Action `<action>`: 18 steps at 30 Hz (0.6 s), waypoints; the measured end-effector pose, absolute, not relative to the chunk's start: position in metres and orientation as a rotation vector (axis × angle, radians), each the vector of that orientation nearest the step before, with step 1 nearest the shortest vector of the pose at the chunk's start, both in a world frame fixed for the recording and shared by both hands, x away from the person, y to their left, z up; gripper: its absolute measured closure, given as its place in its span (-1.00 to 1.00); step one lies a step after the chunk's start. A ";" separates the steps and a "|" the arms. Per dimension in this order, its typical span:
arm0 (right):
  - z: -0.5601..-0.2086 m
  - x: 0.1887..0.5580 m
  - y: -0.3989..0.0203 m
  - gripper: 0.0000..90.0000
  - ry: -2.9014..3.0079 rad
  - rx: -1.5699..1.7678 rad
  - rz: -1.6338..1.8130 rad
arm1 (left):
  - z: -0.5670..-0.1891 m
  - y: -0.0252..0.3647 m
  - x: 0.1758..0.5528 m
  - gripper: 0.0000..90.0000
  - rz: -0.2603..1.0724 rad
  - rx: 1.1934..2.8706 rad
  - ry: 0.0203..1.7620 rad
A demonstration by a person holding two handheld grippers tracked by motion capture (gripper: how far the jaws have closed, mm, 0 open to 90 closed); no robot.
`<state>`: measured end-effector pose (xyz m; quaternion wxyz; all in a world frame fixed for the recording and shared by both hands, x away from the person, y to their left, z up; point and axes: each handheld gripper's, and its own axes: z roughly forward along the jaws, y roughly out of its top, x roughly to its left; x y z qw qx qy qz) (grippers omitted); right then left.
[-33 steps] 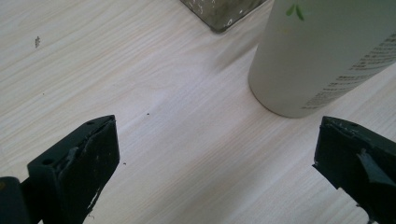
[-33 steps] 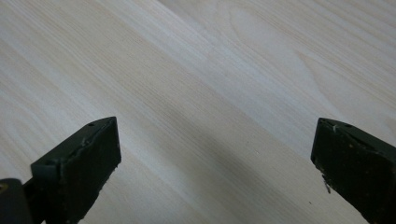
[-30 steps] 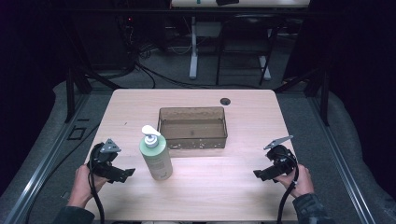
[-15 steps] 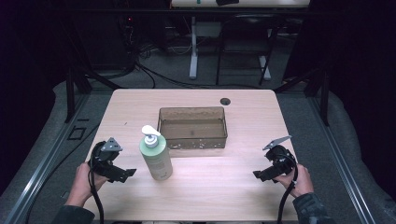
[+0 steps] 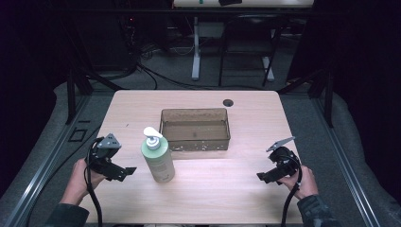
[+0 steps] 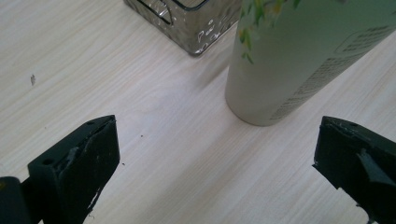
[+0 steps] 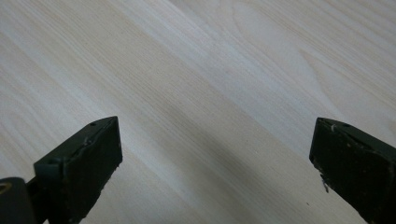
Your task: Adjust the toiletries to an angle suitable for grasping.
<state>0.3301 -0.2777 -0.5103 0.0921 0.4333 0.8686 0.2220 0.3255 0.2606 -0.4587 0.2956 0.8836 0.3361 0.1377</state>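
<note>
Little had moved since the earlier frames: both grippers sat where they had been, and the bottle and tray had not shifted.

At the left, the left gripper (image 5: 126, 172) hung low over the table (image 5: 227, 198), jaws spread wide and empty, aimed at the bottle (image 5: 159, 161) just beside it. In the left gripper view the bottle's base (image 6: 261, 107) stood ahead and toward the right jaw, not yet between the two. That aim suggested a sideways grasp on the body was being lined up.

The bottle stood upright near the table's middle, long axis vertical, its white pump (image 5: 152, 134) on top with the nozzle pointing left toward that gripper. Close behind and to its right lay the tray (image 5: 226, 137), brownish, see-through and seemingly empty, its long side across the table; probably the bottle's destination.

At the right, well apart from both, the right gripper (image 5: 263, 177) waited with jaws likewise spread, over bare wood.
</note>
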 end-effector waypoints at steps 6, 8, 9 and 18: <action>-0.511 0.330 -0.277 -0.95 2.588 1.273 0.647 | -0.442 0.256 0.326 -1.00 0.378 2.387 0.832; -0.512 0.331 -0.275 -0.95 2.595 1.272 0.655 | -0.436 0.254 0.327 -1.00 0.375 2.386 0.810; -0.512 0.331 -0.274 -0.95 2.599 1.271 0.659 | -0.431 0.253 0.327 -1.00 0.376 2.391 0.790; -0.512 0.333 -0.273 -0.95 2.607 1.261 0.659 | -0.409 0.239 0.332 -1.00 0.357 2.426 0.686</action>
